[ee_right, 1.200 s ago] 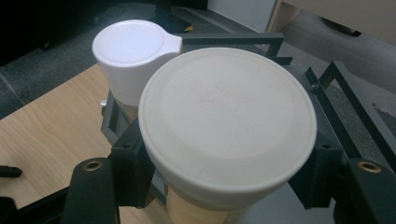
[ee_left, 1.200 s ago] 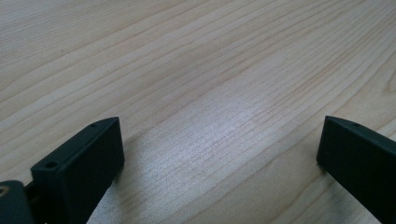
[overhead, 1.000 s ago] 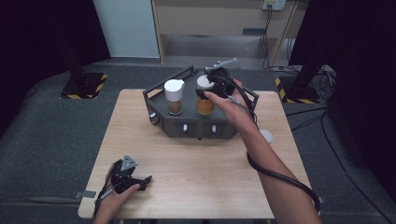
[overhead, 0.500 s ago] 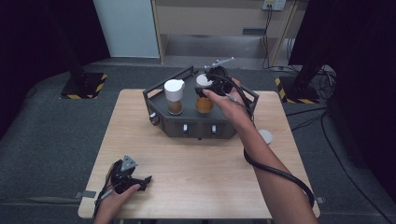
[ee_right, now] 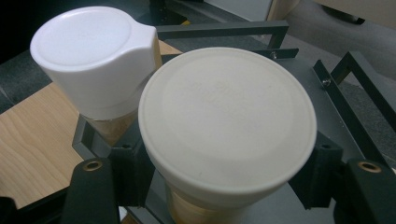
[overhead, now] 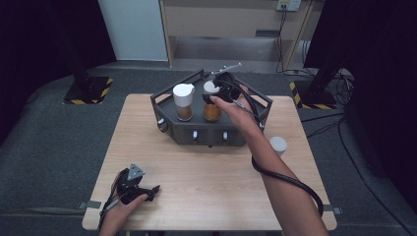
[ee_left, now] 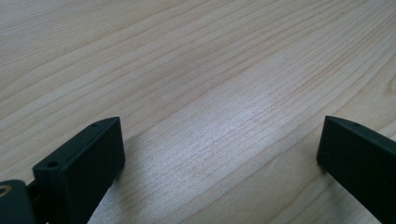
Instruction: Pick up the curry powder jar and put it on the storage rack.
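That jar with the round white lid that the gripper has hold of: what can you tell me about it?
The clear jar with a flat round white lid stands upright in the dark metal rack at the far side of the wooden table, beside a second jar with a spouted white cap. It holds an orange-brown filling. The right gripper is shut on its lid, black jaws pressing either side.

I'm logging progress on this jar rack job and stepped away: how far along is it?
Done: one white-capped jar stands in the dark rack. In hand: the right gripper is shut on the second jar, just under its lid, over the rack. Left, probably: seat and release that jar, then perhaps deal with the white cap lying on the table. The left gripper rests open.
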The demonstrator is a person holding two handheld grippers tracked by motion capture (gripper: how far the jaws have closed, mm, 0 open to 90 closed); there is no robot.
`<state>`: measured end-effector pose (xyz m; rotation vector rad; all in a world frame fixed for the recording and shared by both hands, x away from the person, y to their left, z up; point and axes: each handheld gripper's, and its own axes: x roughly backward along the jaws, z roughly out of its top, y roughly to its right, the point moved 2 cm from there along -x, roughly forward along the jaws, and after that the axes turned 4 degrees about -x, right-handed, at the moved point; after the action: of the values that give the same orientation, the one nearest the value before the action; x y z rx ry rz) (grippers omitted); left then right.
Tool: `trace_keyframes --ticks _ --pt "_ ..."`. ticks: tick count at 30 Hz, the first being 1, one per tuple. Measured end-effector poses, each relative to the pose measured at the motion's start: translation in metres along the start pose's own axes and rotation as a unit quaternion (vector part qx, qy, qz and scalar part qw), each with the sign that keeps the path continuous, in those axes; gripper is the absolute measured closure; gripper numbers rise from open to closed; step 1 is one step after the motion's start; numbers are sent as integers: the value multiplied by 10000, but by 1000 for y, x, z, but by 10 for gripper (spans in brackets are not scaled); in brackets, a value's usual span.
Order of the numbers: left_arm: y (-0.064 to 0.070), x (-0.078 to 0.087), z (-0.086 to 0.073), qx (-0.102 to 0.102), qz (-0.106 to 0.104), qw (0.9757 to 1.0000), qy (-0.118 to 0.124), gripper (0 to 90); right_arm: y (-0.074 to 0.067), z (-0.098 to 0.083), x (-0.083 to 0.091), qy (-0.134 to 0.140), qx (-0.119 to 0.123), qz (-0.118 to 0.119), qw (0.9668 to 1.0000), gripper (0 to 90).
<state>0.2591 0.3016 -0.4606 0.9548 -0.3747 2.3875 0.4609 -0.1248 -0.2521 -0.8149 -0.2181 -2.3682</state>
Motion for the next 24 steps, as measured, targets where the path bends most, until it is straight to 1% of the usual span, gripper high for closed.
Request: trace_keyframes --ticks 9,11,13,24 --pt "0 0 0 7 8 10000 -4 0 2 -4 -9 -40 -32 10 10000 339" --pt "0 0 0 6 6 10000 -9 0 2 -4 -10 -51 -4 12 10000 339" --pt "0 0 0 7 7 10000 -7 0 1 -4 -11 -67 -27 17 10000 339" --pt "1 0 0 13 11 10000 -5 0 -1 -5 -11 -55 26 15 10000 338"
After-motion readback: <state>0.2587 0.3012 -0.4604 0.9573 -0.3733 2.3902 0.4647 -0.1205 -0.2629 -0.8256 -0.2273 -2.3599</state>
